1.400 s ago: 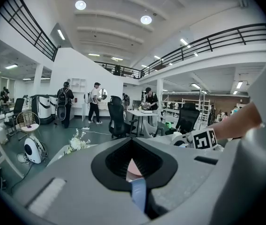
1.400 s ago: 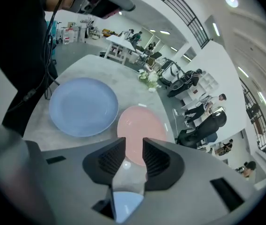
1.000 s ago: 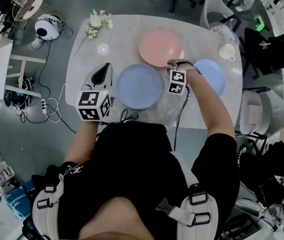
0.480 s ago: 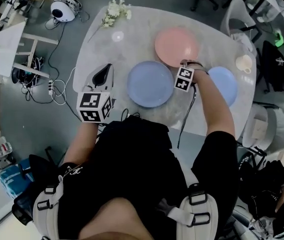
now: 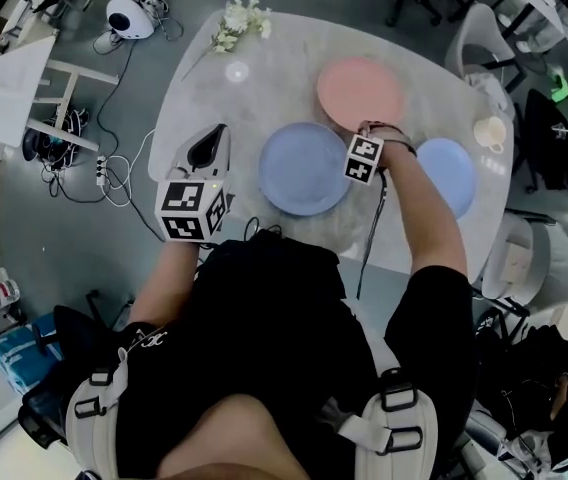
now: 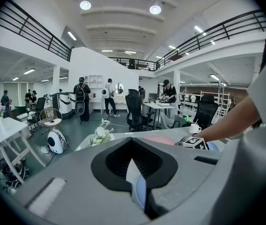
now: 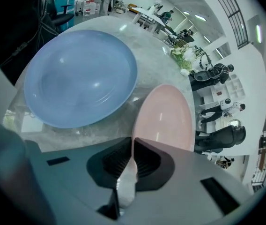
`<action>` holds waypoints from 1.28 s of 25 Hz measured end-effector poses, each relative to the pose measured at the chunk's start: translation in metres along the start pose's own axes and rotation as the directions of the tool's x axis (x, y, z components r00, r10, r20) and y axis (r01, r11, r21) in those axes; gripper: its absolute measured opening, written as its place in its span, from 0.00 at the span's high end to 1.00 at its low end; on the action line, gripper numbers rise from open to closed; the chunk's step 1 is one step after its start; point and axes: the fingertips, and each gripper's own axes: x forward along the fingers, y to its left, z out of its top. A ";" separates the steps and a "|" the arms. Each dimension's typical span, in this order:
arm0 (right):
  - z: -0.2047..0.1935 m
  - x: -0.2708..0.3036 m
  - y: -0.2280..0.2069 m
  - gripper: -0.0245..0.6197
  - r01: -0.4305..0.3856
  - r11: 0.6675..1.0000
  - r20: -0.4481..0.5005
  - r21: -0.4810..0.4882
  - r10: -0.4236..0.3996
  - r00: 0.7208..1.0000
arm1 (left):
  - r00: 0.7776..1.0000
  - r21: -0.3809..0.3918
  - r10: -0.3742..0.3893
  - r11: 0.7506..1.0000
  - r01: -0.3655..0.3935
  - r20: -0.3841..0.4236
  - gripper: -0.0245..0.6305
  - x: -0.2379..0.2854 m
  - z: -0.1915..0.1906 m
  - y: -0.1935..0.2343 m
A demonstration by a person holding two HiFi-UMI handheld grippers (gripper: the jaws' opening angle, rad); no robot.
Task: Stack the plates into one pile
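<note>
A pink plate lies at the far side of the round marble table. A large blue plate sits in the middle, and a second blue plate lies at the right, partly behind my right forearm. My right gripper is at the pink plate's near rim. In the right gripper view its jaws are closing and pinch the rim of the pink plate, with the blue plate to the left. My left gripper hovers left of the large blue plate, shut and holding nothing.
A white cup stands at the table's right edge, behind the second blue plate. White flowers and a small clear dish lie at the far left. A cable trails over the near edge. Chairs ring the table's far and right sides.
My right gripper has settled on the near rim of the pink plate. The left gripper has kept its place beside the large blue plate. The plates have not moved.
</note>
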 end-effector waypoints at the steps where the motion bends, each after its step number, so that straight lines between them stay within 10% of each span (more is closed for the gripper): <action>1: 0.001 -0.004 -0.003 0.93 0.012 1.000 0.001 0.006 -0.012 1.000 | 1.000 -0.001 -0.003 1.000 0.003 0.003 0.96 0.001 0.001 0.000; 18: 0.055 -0.138 -0.018 0.92 0.338 0.930 0.164 -0.142 -0.314 0.935 | 0.996 -0.022 -0.070 0.997 0.072 0.059 0.96 0.004 0.015 0.001; 32: 0.072 -0.149 0.067 0.92 0.389 0.864 0.303 -0.319 -0.296 0.906 | 0.995 -0.052 -0.087 0.995 0.090 0.048 0.96 0.011 0.008 0.008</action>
